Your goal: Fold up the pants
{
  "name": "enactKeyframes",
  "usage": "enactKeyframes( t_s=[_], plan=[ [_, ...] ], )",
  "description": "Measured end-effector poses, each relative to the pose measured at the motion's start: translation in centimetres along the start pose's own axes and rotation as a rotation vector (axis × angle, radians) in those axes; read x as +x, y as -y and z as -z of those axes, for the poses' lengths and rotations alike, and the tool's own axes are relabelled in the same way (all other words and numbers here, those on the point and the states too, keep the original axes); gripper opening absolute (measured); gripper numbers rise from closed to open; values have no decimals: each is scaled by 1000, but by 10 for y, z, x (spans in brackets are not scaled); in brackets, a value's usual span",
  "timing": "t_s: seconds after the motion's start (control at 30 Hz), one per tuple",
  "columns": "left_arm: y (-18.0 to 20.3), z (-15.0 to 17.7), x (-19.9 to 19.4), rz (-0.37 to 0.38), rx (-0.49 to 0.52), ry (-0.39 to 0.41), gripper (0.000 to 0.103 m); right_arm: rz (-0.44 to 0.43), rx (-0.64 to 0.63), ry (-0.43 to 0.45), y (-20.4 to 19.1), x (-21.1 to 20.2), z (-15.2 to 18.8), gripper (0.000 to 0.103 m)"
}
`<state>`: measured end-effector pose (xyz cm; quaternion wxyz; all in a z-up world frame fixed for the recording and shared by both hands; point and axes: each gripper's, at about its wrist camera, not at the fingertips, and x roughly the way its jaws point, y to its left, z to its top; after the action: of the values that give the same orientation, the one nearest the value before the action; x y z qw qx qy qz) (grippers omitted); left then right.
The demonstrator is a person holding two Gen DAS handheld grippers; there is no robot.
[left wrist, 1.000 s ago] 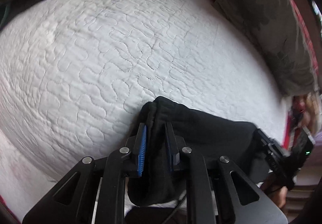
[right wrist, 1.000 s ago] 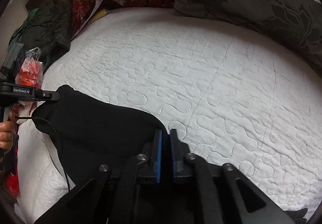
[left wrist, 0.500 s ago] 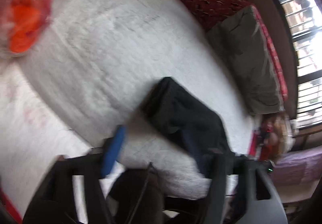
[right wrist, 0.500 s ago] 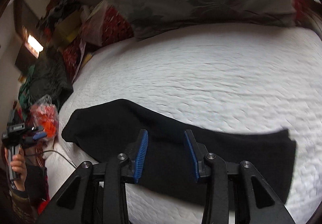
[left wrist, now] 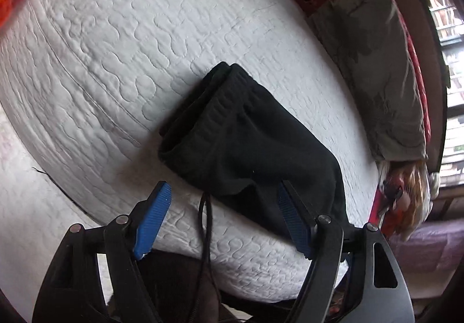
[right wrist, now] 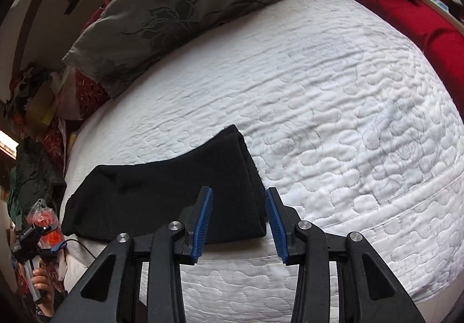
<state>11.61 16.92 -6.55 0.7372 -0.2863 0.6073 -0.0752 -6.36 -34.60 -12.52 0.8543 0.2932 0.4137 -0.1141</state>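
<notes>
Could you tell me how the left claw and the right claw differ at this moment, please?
The left claw is spread wide beside the pants' waistband end; the right claw is open more narrowly, at their opposite end. A black cord hangs between the left fingers; none shows at the right. Both are open, gripping nothing.

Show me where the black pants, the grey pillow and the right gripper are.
black pants [right wrist: 162, 195], right wrist view, middle of the folded cloth
grey pillow [right wrist: 174, 12], right wrist view, flower print
right gripper [right wrist: 239, 221], right wrist view, between open fingertips
</notes>
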Motion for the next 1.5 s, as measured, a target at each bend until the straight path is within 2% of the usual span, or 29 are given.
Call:
enactKeyframes(
  t_s=[0.2, 0.33, 0.47, 0.57, 0.63, 0.73, 0.77, 0.8, 0.83, 0.9, 0.97, 1.07, 1.17, 1.3, 1.37, 1.43, 1.5],
  plan=[
    [2, -8, 20, -89, -31, -10, 75, 24, -28, -9, -13, 19, 2, 40],
    [-4, -3, 16, -8, -77, -35, 75, 23, -5, 3, -14, 19, -2, 40],
    [-7, 8, -7, 7, -37, -14, 75, 8, -17, 38, -12, 14, -10, 40],
    [-19, 14, -44, 63, -67, 38, 75, 8, -21, 37, -11, 19, -18, 40],
    [-32, 16, -75, 127, -125, 100, 75, 21, -32, 36, -13, 25, -21, 40],
    [-50, 16, -104, 114, -221, 157, 75, 53, -52, 42, -12, 35, -26, 37],
    [-54, 16, -108, 107, -246, 158, 75, 60, -60, 42, -13, 36, -27, 33],
    [-57, 18, -112, 96, -274, 148, 75, 67, -72, 43, -14, 38, -28, 22],
    [-61, 21, -118, 109, -299, 132, 75, 74, -84, 42, -16, 39, -28, 18],
    [-61, 30, -132, 181, -328, 95, 75, 88, -92, 44, -18, 40, -29, 18],
    [-50, 41, -147, 226, -329, 72, 75, 82, -84, 43, -16, 40, -29, 18],
    [-28, 62, -194, 205, -265, 73, 75, 70, -82, 41, -14, 39, -29, 18],
    [-15, 86, -251, 231, -242, 101, 75, 60, -80, 38, -12, 39, -29, 18],
    [-11, 115, -339, 167, -231, 278, 75, 46, -72, 33, -11, 37, -30, 18],
    [-17, 119, -367, 119, -238, 364, 75, 37, -64, 33, -9, 36, -31, 18],
    [-27, 116, -381, 37, -263, 435, 75, 32, -53, 29, -8, 35, -30, 19],
    [-40, 104, -374, -80, -280, 462, 85, 26, -41, 29, -6, 34, -29, 21]
  ],
)
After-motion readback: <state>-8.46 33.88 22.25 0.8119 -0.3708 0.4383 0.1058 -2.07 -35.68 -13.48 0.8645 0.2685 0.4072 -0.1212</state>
